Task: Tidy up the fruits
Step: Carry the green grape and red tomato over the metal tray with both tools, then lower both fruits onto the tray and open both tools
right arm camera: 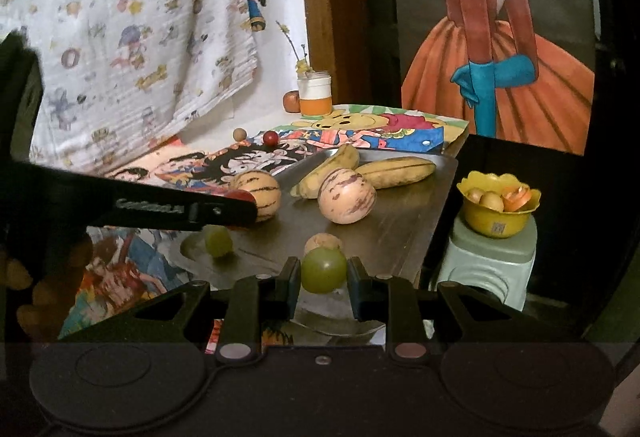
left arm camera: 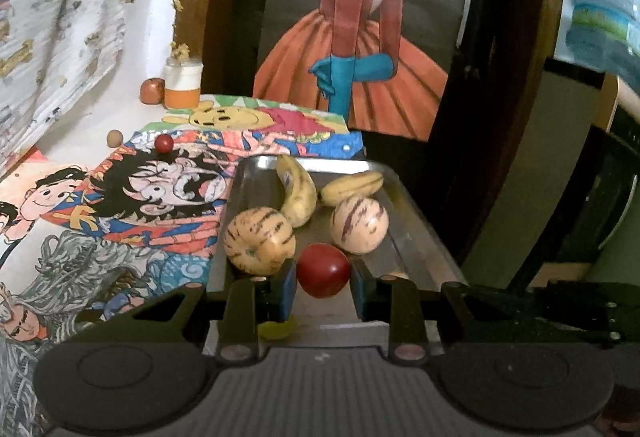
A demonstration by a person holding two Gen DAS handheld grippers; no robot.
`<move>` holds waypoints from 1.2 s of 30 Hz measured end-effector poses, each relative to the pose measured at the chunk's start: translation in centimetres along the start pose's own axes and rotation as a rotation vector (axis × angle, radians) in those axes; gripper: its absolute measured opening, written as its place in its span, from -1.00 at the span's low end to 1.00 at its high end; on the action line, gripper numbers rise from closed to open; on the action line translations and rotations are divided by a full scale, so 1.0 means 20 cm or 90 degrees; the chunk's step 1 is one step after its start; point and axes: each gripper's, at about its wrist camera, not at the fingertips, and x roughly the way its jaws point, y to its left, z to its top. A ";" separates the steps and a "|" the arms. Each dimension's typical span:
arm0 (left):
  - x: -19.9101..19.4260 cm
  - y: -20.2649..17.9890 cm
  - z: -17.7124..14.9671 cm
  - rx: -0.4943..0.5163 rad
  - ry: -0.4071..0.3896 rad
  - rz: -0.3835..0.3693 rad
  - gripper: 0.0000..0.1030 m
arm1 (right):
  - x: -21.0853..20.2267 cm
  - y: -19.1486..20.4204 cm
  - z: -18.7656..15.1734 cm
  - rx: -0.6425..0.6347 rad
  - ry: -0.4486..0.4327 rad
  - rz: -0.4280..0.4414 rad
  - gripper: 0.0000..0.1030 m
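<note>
A metal tray (left arm camera: 416,233) (right arm camera: 404,221) holds two striped pepino melons (left arm camera: 359,224) (left arm camera: 258,240), a banana (left arm camera: 298,193) and a ribbed yellow fruit (left arm camera: 352,187). My left gripper (left arm camera: 323,279) is shut on a red cherry tomato (left arm camera: 323,270) above the tray's near end; a green grape (left arm camera: 276,329) lies below it. My right gripper (right arm camera: 323,277) is shut on a green grape (right arm camera: 323,270) over the tray's near edge. Another grape (right arm camera: 218,240) and a brown walnut-like fruit (right arm camera: 323,241) lie on the tray. The left gripper's arm (right arm camera: 180,211) shows at left in the right wrist view.
A cartoon-print cloth (left arm camera: 120,197) covers the table. A small red ball (left arm camera: 164,143), a tan ball (left arm camera: 115,138), a jar (left arm camera: 182,85) and a round brown fruit (left arm camera: 152,90) stand at the back. A yellow bowl (right arm camera: 498,221) of fruit sits on a stool (right arm camera: 488,269) to the right.
</note>
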 end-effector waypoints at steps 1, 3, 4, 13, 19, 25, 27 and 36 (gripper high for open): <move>0.01 -0.01 0.00 0.005 0.008 0.004 -0.38 | 0.01 0.01 -0.01 -0.006 0.000 -0.002 -0.48; 0.04 -0.01 -0.01 0.012 0.020 0.009 -0.38 | 0.02 0.01 -0.02 -0.012 0.002 -0.006 -0.48; 0.05 -0.02 -0.01 0.016 0.028 0.011 -0.38 | 0.02 0.01 -0.02 -0.012 0.004 -0.008 -0.48; 0.10 -0.05 -0.02 0.037 0.053 0.022 -0.38 | 0.05 0.00 -0.03 0.006 0.016 -0.019 -0.47; 0.11 -0.05 -0.02 0.035 0.057 0.026 -0.38 | 0.06 0.00 -0.04 0.007 0.017 -0.022 -0.46; 0.11 -0.04 -0.02 0.023 0.059 0.020 -0.37 | 0.05 0.00 -0.04 0.012 0.014 -0.017 -0.40; 0.10 -0.04 -0.02 0.018 0.059 0.018 -0.37 | 0.04 0.00 -0.04 0.011 0.013 -0.019 -0.33; -0.01 -0.04 0.03 0.004 0.018 0.020 0.25 | -0.08 0.05 -0.02 -0.004 -0.014 -0.029 0.09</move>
